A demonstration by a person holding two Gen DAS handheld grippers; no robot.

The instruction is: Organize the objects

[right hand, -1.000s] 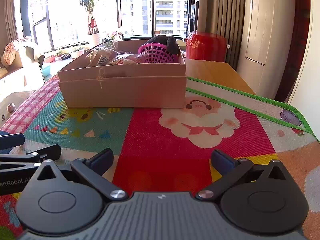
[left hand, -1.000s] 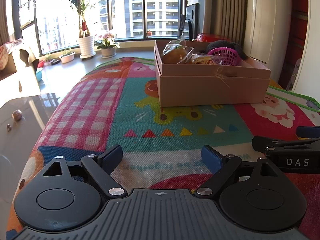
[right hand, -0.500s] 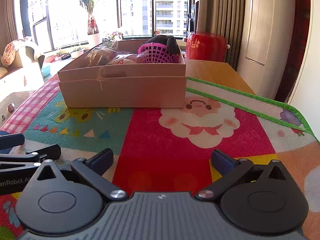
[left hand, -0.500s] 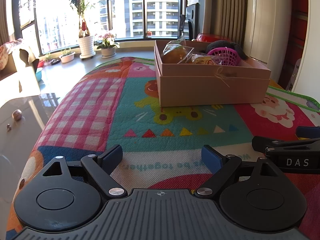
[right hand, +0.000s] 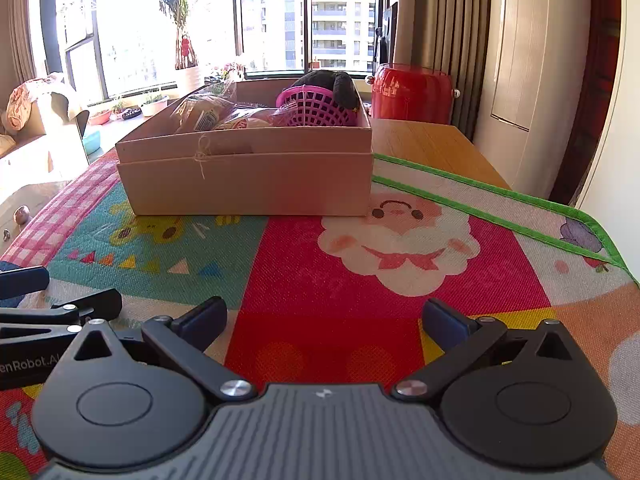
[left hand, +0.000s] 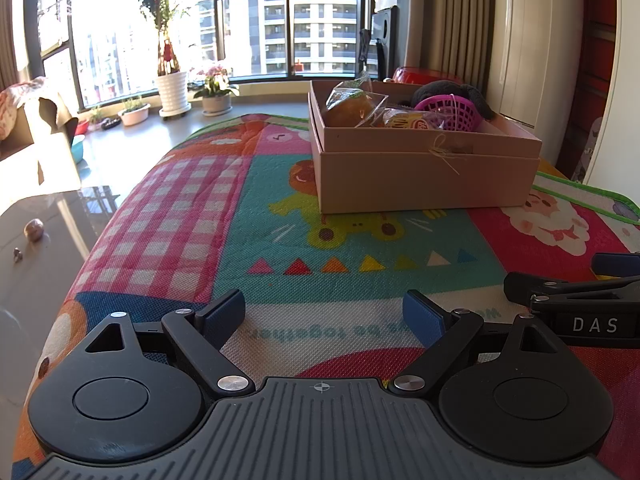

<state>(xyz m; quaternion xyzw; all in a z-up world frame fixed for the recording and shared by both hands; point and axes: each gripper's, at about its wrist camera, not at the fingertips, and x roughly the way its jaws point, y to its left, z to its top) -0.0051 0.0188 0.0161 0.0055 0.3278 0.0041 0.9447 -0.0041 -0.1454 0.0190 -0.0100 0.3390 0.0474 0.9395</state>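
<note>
Compared against the frames from half a second and a second before: no change found in either view, nothing shifted, no object moved. Far left, in the left wrist view: potted plant at the window, well apart from the work. Left gripper sat low over the play mat, jaws spread wide, nothing between them. Further right, cardboard box stood on the mat, well ahead of both tools, already holding a wrapped bun, a second snack packet, a magenta basket and a dark plush item behind the basket. Right gripper likewise parked low over the mat beside the left one, jaws fully apart, empty. Red drum-shaped container noted on the bare wooden tabletop beyond the box's right end. No loose item seen on the mat in either view. Judged: stillness plus everything already boxed points to either a finished sort or a pause before a start; cannot tell which. If more remained, nearest reach would be forward to the box.
</note>
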